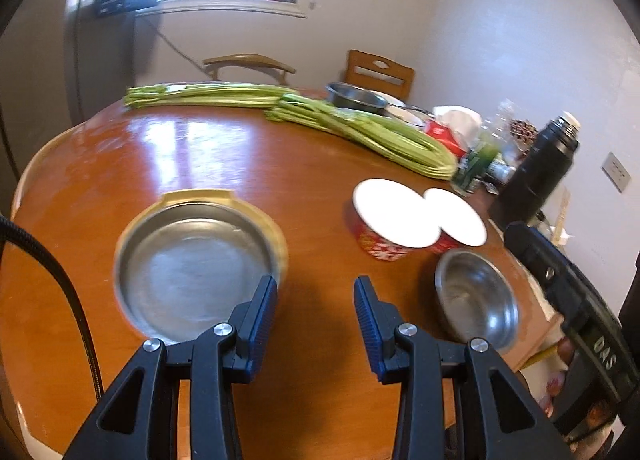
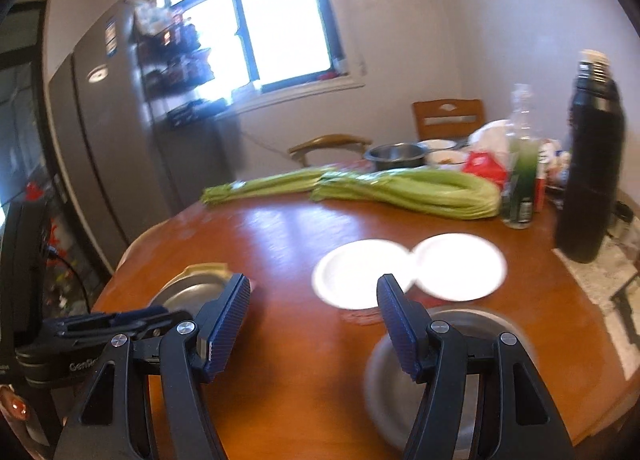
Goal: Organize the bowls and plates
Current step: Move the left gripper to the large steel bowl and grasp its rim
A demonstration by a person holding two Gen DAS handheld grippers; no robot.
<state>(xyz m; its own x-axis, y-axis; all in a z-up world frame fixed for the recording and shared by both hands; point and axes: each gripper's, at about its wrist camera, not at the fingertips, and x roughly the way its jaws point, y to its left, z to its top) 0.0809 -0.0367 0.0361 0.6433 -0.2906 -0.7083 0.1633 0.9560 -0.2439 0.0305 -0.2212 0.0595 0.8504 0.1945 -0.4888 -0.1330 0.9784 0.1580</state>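
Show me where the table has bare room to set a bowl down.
Bare table lies between the celery and the steel plate, and before the left gripper. Crowded: far right, around the red bowls, steel bowl and black flask.

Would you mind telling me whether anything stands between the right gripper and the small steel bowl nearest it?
Nothing visible does. The small steel bowl lies just beneath the open right gripper, its rim uncovered; the two red bowls sit beyond it.
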